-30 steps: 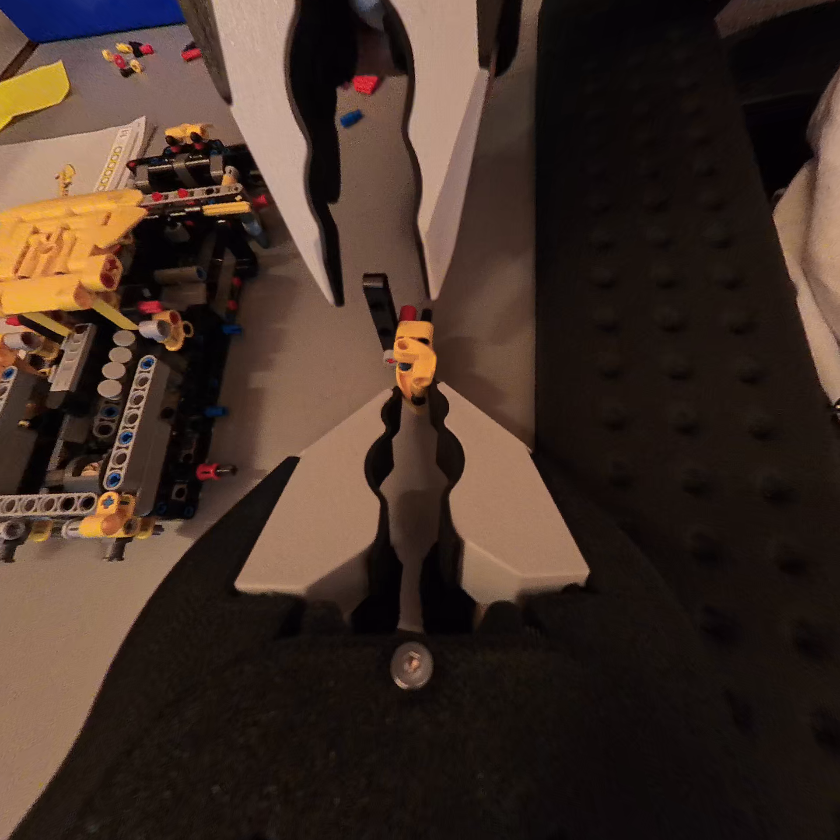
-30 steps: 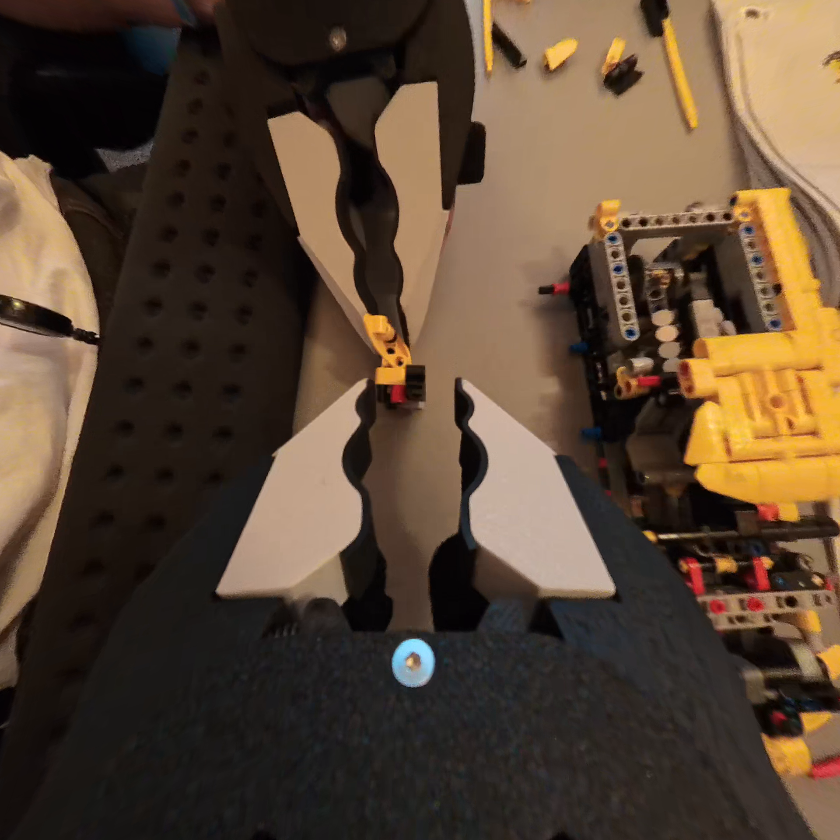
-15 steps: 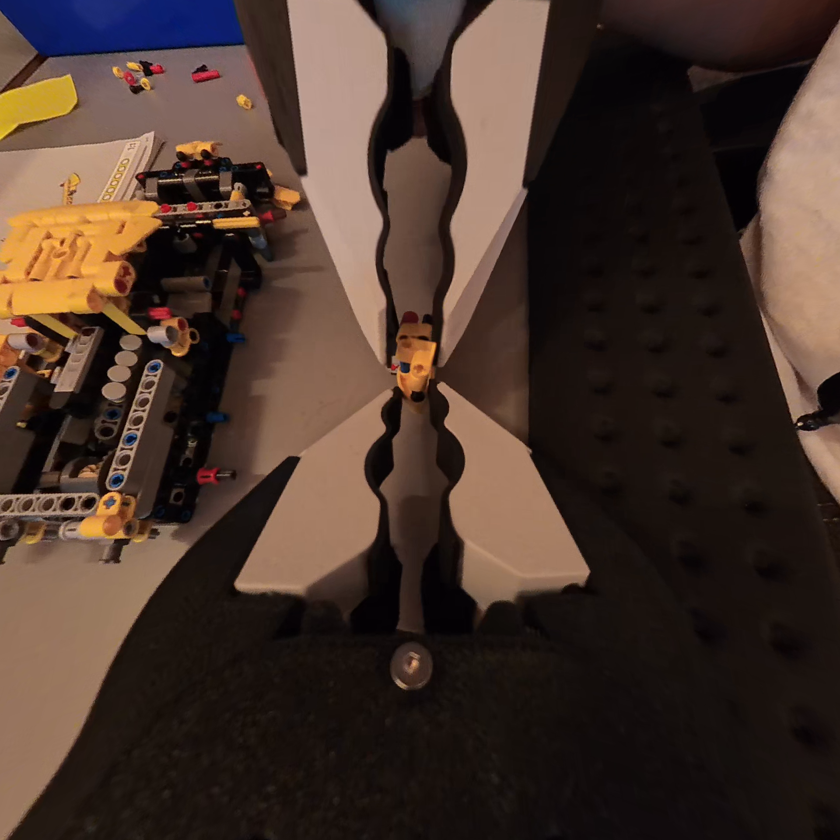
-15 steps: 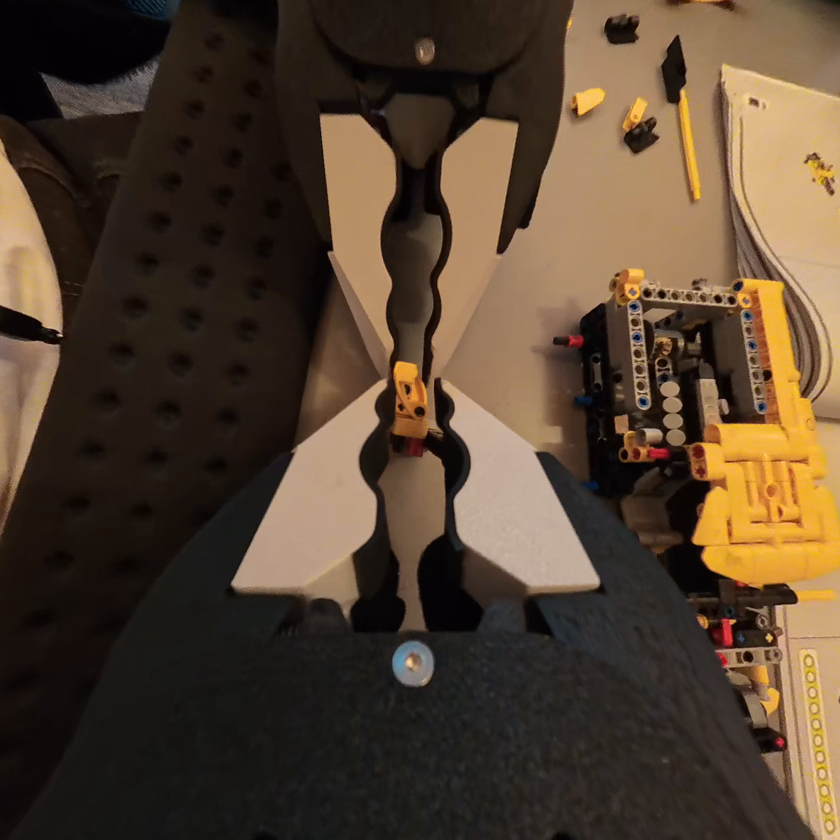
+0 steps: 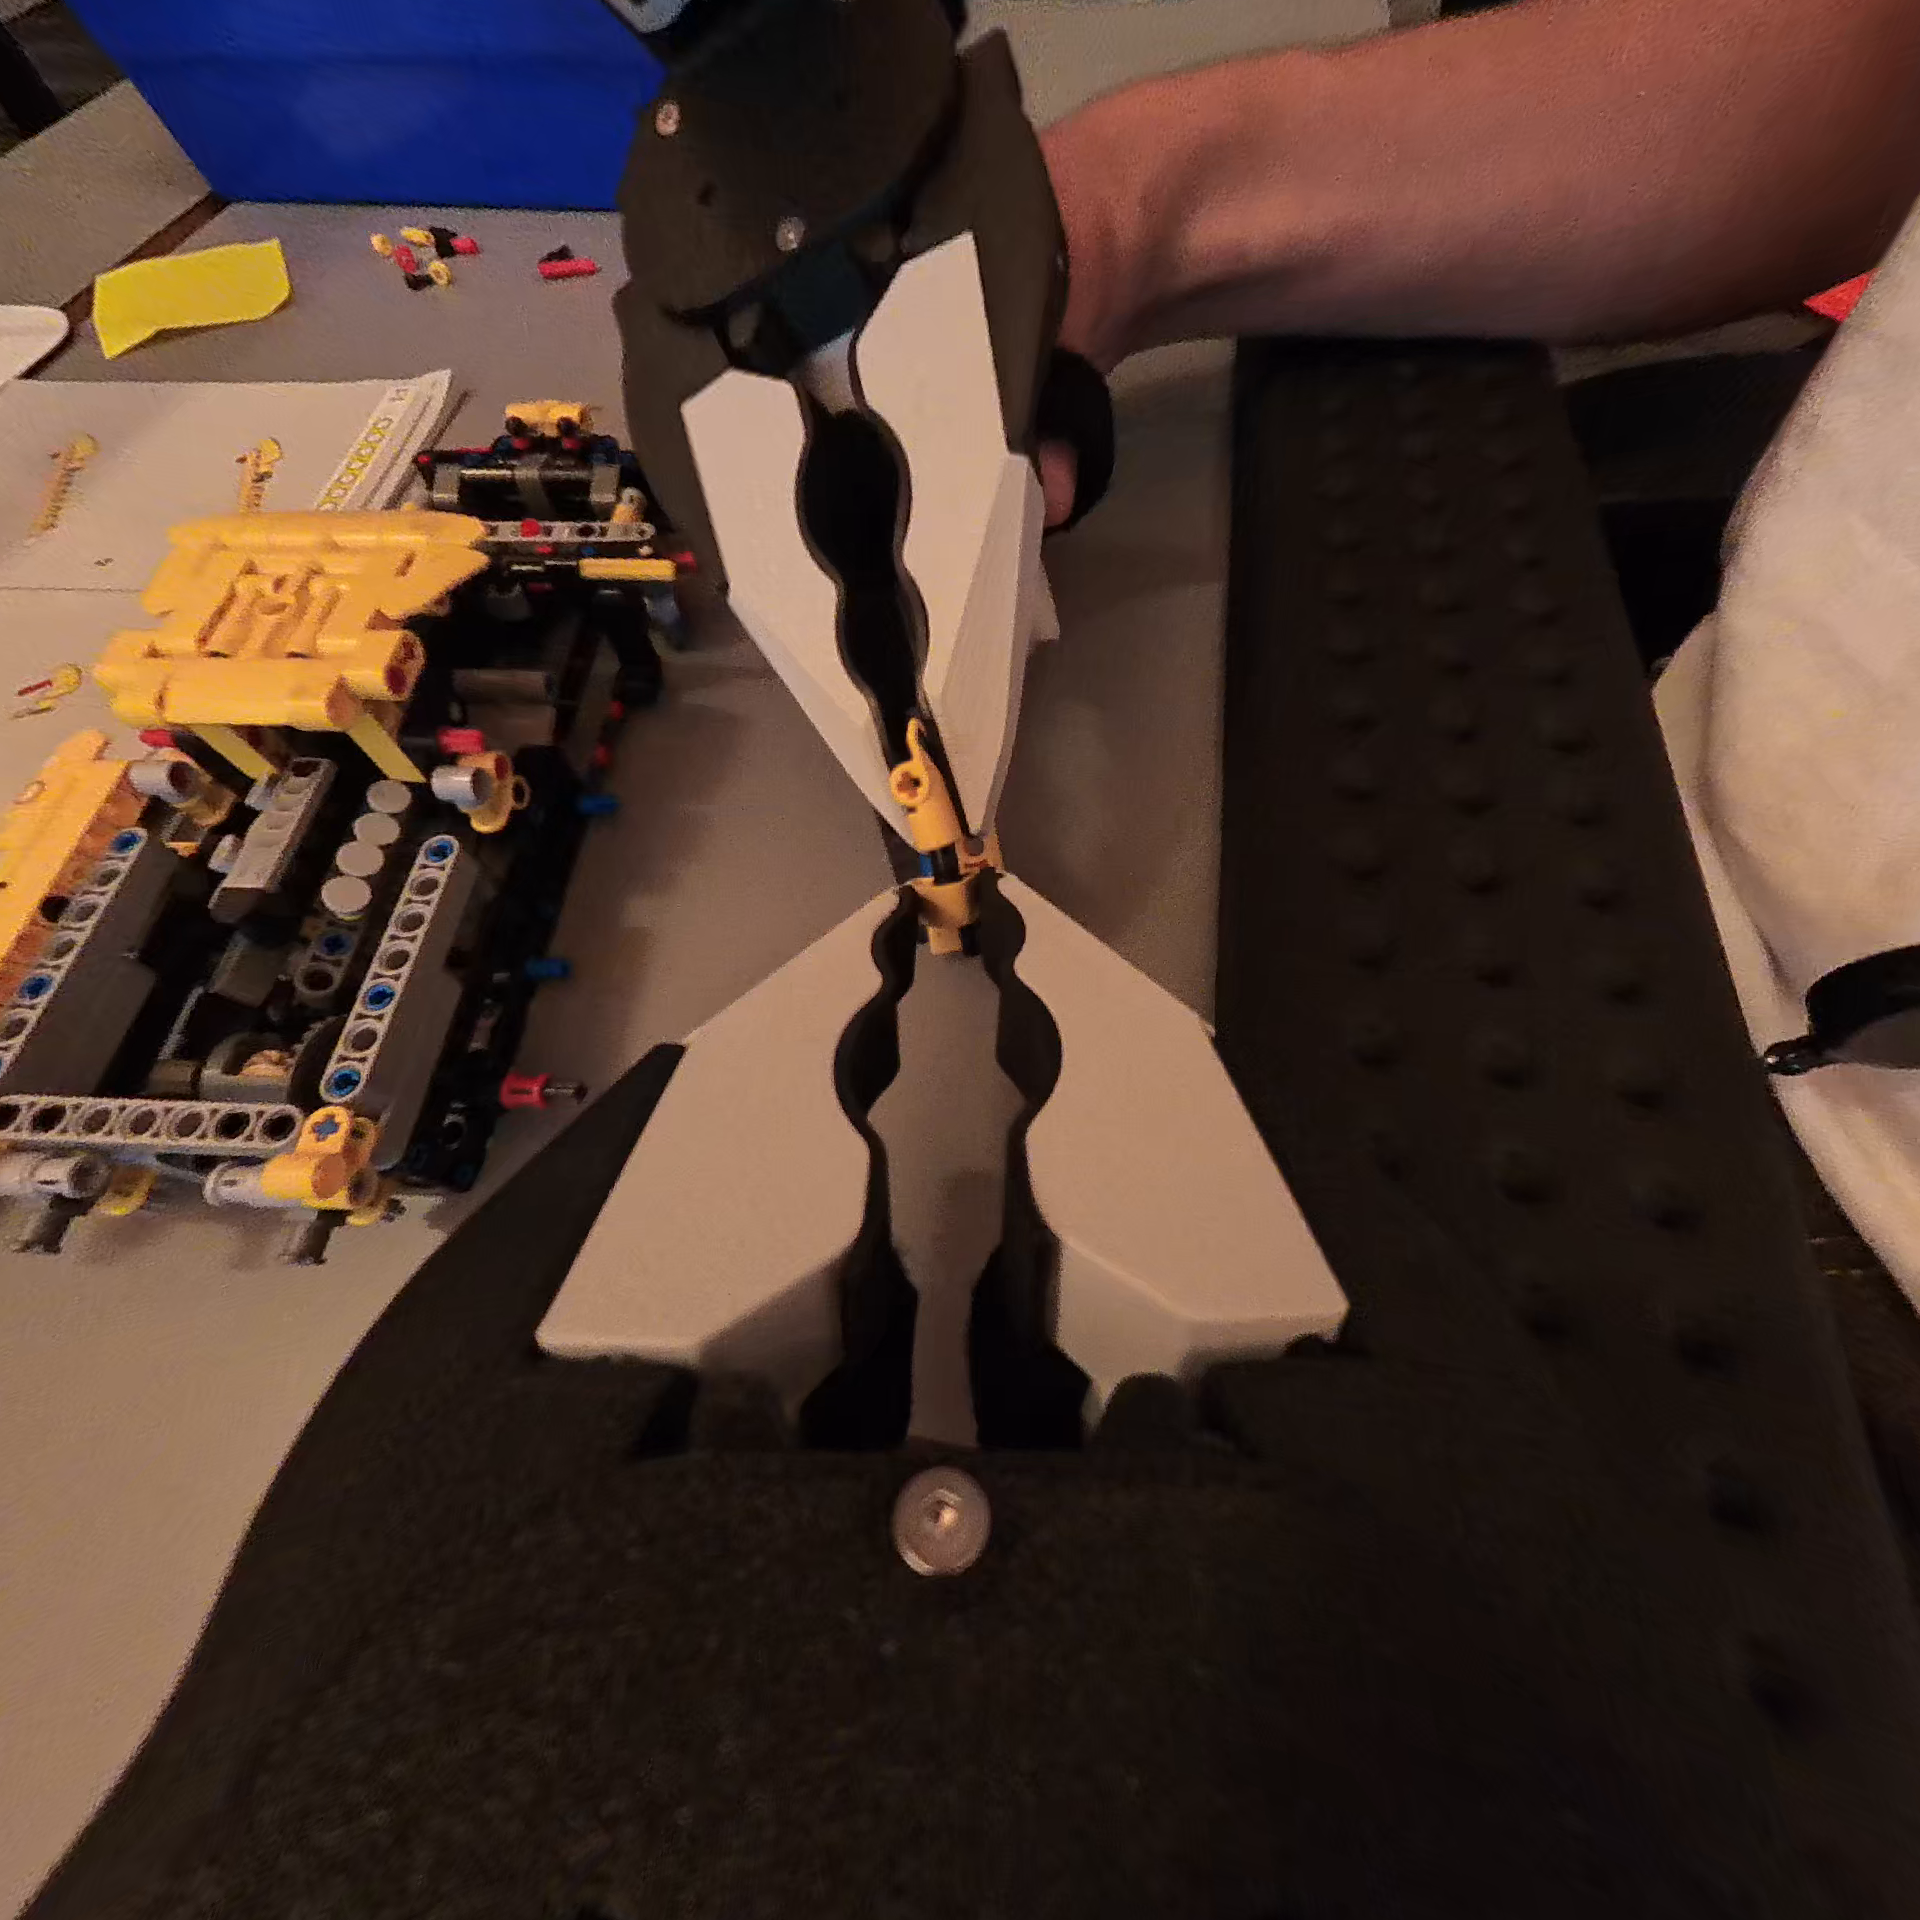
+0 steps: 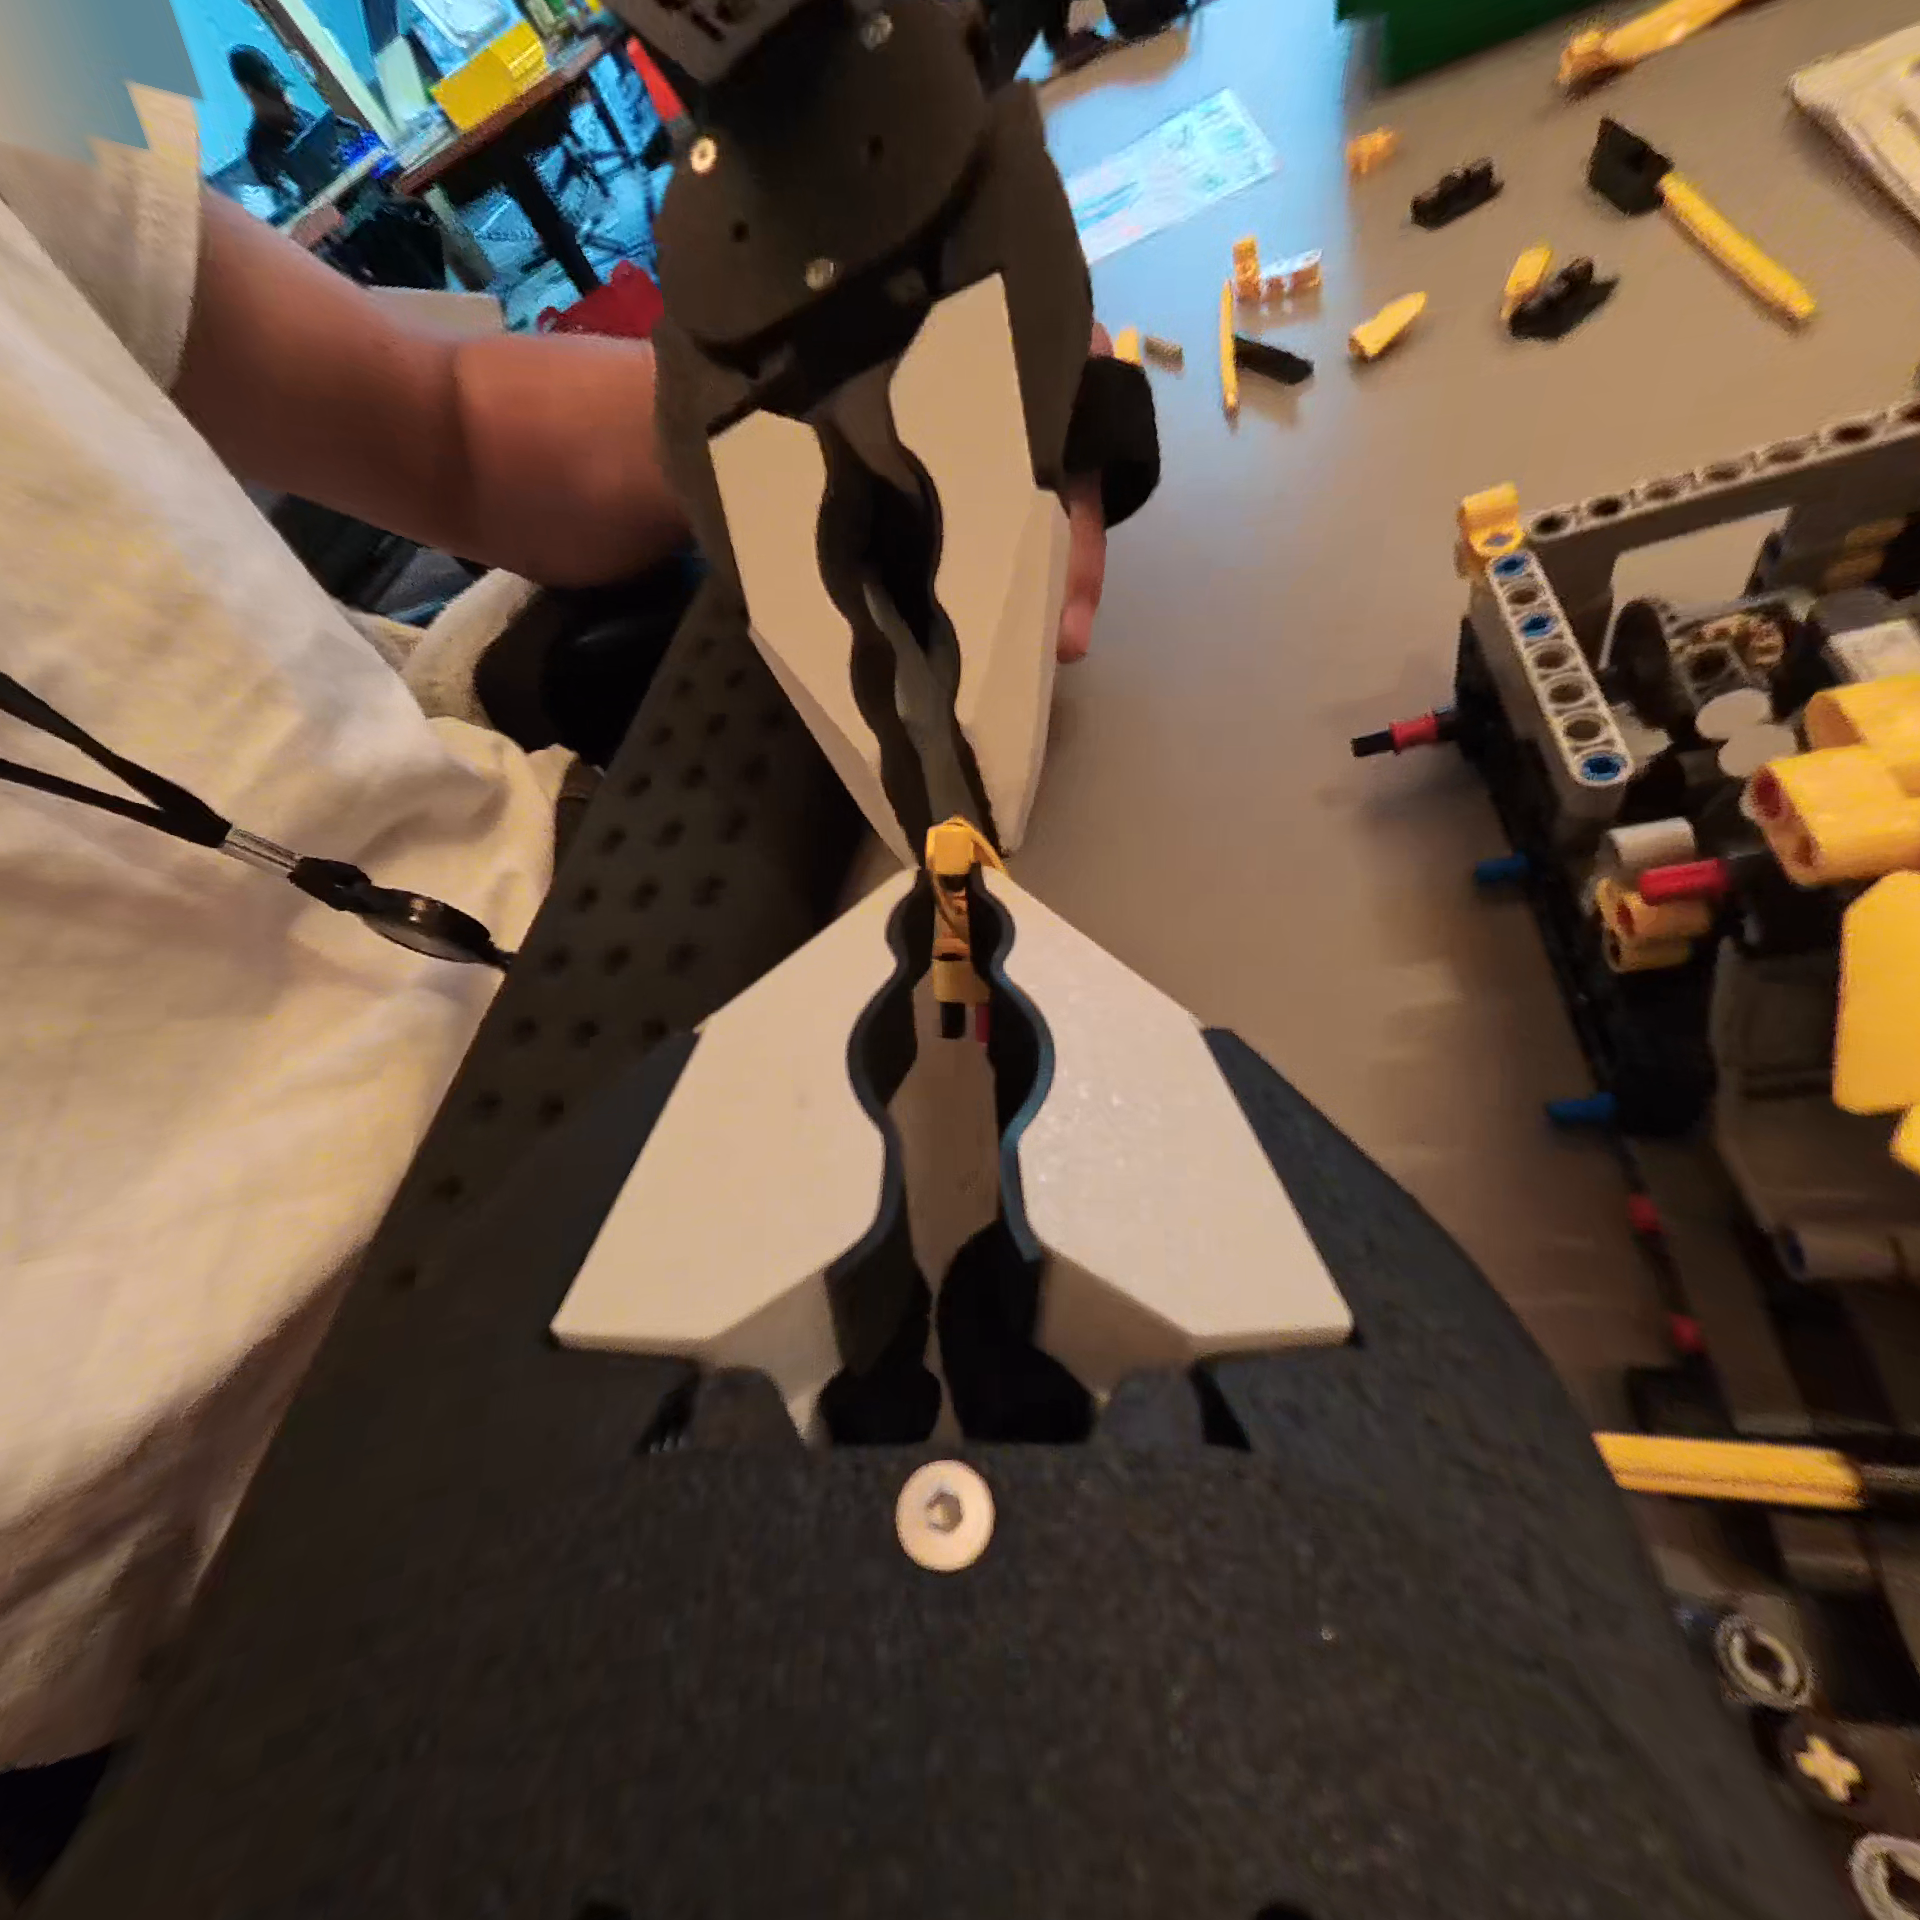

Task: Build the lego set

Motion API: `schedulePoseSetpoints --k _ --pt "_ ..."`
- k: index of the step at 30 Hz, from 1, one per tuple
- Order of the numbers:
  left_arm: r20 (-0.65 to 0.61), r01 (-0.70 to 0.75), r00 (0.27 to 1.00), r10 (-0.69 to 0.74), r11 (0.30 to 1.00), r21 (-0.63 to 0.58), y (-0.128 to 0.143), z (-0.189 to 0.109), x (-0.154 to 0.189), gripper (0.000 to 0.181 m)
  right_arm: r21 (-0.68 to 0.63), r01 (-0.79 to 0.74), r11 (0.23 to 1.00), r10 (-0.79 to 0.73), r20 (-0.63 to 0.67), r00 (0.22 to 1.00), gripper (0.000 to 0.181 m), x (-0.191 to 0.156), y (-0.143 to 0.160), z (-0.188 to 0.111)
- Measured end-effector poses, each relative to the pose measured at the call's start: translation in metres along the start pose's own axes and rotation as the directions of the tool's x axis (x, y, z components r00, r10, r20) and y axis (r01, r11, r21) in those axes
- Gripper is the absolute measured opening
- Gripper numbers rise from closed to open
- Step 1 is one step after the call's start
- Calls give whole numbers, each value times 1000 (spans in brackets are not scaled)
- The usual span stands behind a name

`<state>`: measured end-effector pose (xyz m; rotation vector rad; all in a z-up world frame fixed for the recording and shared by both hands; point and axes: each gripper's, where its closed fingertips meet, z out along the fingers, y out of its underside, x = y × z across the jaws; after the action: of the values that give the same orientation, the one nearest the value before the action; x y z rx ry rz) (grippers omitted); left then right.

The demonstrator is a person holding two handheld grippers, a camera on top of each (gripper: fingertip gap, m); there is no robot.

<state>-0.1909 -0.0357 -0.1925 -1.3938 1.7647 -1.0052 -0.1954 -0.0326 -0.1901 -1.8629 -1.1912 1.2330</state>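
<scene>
A small yellow connector piece (image 5: 940, 883) with black and red pins is held between both grippers, tip to tip, above the table. My left gripper (image 5: 945, 902) is shut on its near end. My right gripper (image 5: 932, 821) comes from above in the left wrist view and is shut on the far end. In the right wrist view the piece (image 6: 951, 951) sits in my right gripper (image 6: 951, 894), and the left gripper (image 6: 961, 831) meets it from above. The half-built yellow and black model (image 5: 312, 831) stands on the table; it also shows in the right wrist view (image 6: 1714, 831).
A black perforated mat (image 5: 1455, 935) lies under the grippers. Instruction booklets (image 5: 208, 436), a yellow sheet (image 5: 187, 296) and a blue bin (image 5: 364, 94) lie beyond the model. Several loose yellow and black parts (image 6: 1455, 270) are scattered on the grey table (image 6: 1247, 727). A person's forearm (image 5: 1455, 208) reaches in. The tips of both grippers are at nearly the same place.
My right gripper went from open to shut on the piece that the left gripper holds. Both grippers then tilted and rose, so more of the room shows.
</scene>
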Motion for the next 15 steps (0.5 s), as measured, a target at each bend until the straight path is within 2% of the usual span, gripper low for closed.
schedulePoseSetpoints --k 4,8,11,15 --pt "-10 31 999 -31 999 -6 3 4 -1 11 -22 -45 999 45 8 999 5 3 4 -1" --pt "-21 71 997 -72 996 -62 12 10 -2 22 -40 -56 998 55 -11 998 5 4 8 -1" --pt "-19 74 997 -76 995 -69 12 11 -2 23 -47 -43 998 42 -23 999 5 5 9 -1" --pt "-37 115 992 -118 990 -77 11 15 -1 20 -39 -97 994 97 -2 995 5 6 11 -5"
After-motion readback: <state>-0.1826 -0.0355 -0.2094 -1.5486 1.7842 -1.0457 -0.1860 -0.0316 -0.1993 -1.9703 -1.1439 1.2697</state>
